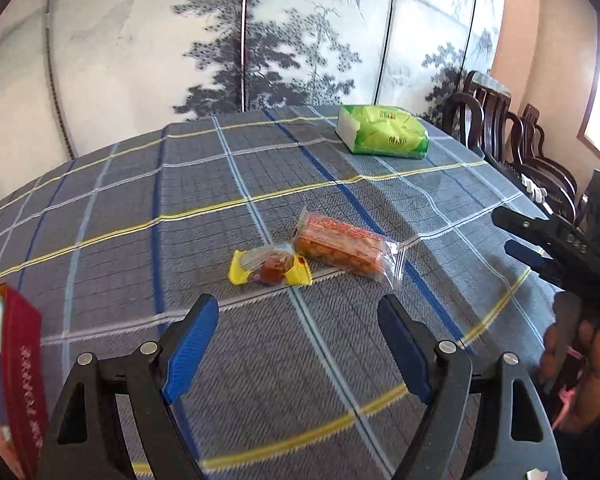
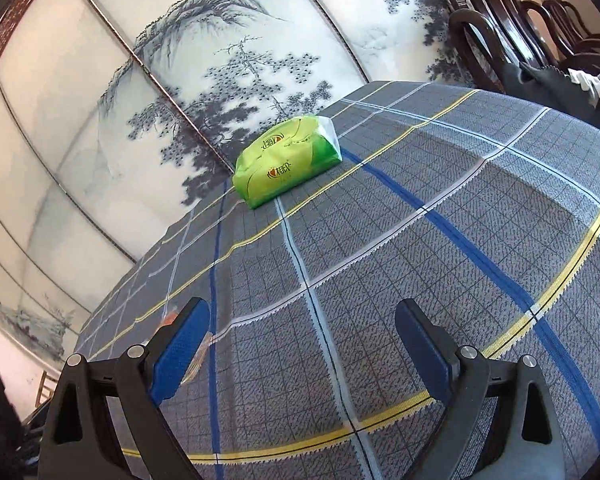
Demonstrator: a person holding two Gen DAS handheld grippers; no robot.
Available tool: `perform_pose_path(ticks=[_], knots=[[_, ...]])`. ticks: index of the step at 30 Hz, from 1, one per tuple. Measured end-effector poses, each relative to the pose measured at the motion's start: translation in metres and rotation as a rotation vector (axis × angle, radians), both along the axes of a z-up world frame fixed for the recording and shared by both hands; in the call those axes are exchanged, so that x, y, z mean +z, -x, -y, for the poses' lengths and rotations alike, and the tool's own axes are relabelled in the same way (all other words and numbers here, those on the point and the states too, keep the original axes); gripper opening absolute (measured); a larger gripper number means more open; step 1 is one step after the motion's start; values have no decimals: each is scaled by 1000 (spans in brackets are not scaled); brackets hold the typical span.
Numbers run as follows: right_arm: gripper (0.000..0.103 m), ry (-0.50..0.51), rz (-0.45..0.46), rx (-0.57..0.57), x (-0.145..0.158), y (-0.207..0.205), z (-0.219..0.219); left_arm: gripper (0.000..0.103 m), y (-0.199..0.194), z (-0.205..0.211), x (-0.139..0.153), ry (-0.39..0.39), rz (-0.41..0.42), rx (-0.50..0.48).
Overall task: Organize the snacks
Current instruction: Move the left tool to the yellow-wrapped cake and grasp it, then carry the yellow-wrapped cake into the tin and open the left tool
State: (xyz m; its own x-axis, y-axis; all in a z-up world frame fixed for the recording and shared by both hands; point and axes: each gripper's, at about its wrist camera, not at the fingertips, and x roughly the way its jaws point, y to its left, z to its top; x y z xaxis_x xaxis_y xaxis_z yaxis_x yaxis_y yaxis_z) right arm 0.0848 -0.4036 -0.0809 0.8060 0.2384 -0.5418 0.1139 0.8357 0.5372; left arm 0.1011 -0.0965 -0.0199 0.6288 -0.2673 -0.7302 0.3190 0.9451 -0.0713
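Note:
Two snacks lie together mid-table in the left wrist view. One is a yellow-wrapped candy (image 1: pixel 270 268); the other is an orange bar in a clear wrapper (image 1: pixel 340 248) touching its right side. My left gripper (image 1: pixel 298 320) hovers open just short of them, with nothing between its blue pads (image 1: pixel 192 344). My right gripper (image 1: pixel 502 230) comes in from the right edge, held by a hand (image 1: pixel 580 360), with its jaws apart. In the right wrist view that gripper (image 2: pixel 302 320) is open and empty over the cloth. An orange sliver of a snack (image 2: pixel 170 318) peeks out behind its left finger.
A green tissue pack (image 1: pixel 382 132) (image 2: pixel 288 160) lies at the far side of the plaid tablecloth (image 1: pixel 140 200). A red box with white lettering (image 1: pixel 16 372) stands at the near left edge. Dark wooden chairs (image 1: pixel 500 128) line the right side, and a painted screen (image 1: pixel 260 40) stands behind the table.

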Motion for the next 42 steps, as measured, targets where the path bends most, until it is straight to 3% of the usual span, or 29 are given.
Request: perform_pose_path(ticks=[5, 7, 10, 11, 12, 15, 21, 30, 42], knots=[[94, -10, 7, 18, -1, 1, 0, 76, -43, -3, -25, -28, -43, 81], [94, -14, 16, 17, -1, 3, 0, 68, -57, -10, -32, 6, -88, 82], [94, -14, 22, 26, -1, 3, -1, 54, -60, -8, -33, -15, -61, 54], [94, -14, 23, 31, -1, 3, -2, 41, -60, -8, -32, -5, -59, 35], [94, -13, 22, 36, -1, 2, -2, 36, -61, -8, -32, 3, -64, 25], [94, -11, 23, 38, 0, 2, -4, 32, -55, -4, -31, -17, -51, 1], [94, -14, 24, 35, -1, 1, -4, 30, -35, -5, -17, -18, -6, 4], [94, -13, 5, 25, -4, 0, -2, 30, -22, -8, 17, -150, 90, 87], [94, -4, -28, 11, -5, -4, -2, 30, -22, -69, 40, -182, 129, 243]])
